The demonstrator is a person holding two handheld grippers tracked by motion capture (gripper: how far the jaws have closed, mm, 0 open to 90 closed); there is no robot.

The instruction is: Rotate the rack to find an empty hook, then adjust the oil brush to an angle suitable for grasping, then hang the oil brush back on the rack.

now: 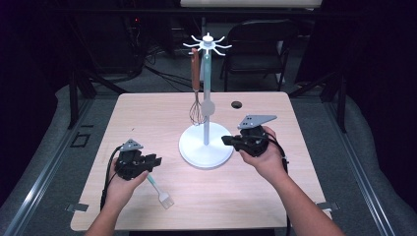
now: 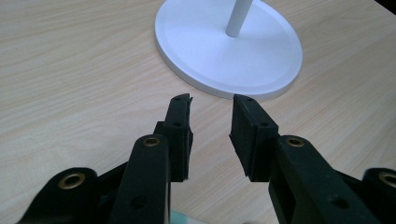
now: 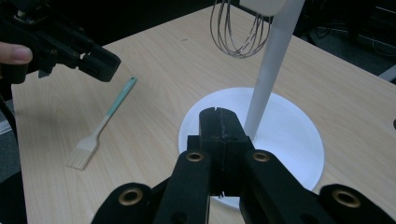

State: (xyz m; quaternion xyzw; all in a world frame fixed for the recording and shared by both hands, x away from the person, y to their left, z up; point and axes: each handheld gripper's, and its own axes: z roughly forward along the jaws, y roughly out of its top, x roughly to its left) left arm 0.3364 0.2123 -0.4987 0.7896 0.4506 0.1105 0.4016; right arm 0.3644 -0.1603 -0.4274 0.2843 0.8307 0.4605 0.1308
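The left tool [image 1: 156,160] hangs released and empty just above the brush [image 1: 160,191], which lies on the desk [image 1: 147,113] left of the stand [image 1: 206,150]. The right tool [image 1: 225,140] is clenched, empty, over the stand's base.

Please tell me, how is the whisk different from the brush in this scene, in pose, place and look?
The whisk hangs upright from a hook of the white stand, while the brush lies flat on the table. The whisk has a brown handle and a wire head; the brush has a pale green handle and light bristles. The whisk is behind the stand's pole; the brush lies just below the left gripper. Both are long-handled kitchen tools, and no jaws hold either.
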